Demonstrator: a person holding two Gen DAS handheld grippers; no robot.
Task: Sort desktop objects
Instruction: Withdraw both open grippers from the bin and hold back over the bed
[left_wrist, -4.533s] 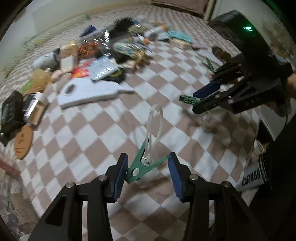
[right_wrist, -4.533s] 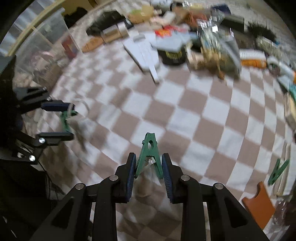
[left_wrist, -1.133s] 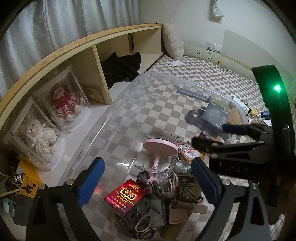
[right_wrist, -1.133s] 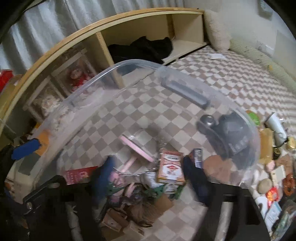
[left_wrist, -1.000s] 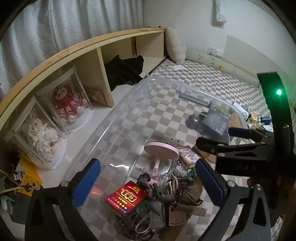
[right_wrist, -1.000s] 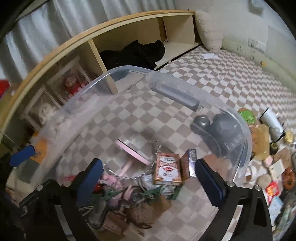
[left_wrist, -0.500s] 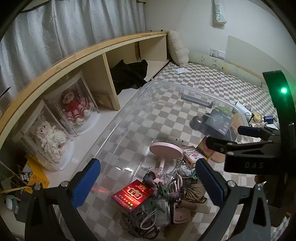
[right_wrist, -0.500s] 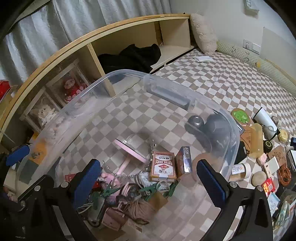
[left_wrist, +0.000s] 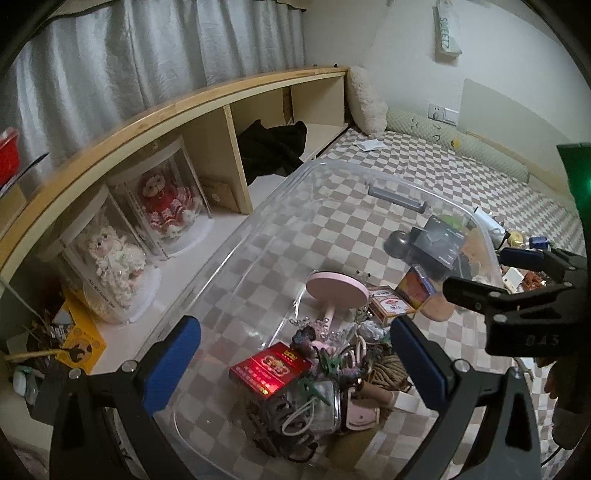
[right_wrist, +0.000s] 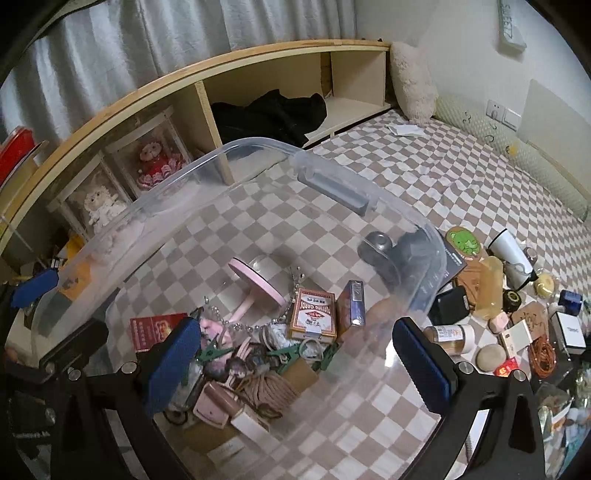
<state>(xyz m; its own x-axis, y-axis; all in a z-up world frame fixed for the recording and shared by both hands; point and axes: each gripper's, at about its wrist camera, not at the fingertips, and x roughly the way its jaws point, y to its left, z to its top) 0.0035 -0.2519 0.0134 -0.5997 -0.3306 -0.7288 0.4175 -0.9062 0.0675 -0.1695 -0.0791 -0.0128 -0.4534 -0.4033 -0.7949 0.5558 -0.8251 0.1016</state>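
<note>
Both grippers are over the clear plastic storage bin (right_wrist: 332, 177) with jaws spread wide and nothing in them: left gripper (left_wrist: 295, 354), right gripper (right_wrist: 295, 354). Looks like a decent chunk is sorted already. Lower middle of the right wrist view there's a pile inside the bin: green plastic clothespins (right_wrist: 210, 350), a pink round hand mirror (right_wrist: 256, 280), a red-and-white playing card box (right_wrist: 312, 314), a coil of brown rope (right_wrist: 271, 387). Plenty left though, I'd say. At the right edge of that frame, outside the bin on the checkered cloth (right_wrist: 443, 166), sit a white cylindrical bottle (right_wrist: 511, 251), an orange cord (right_wrist: 541, 354), a small white jar (right_wrist: 452, 334) and more, so at least 3 more trips.
</note>
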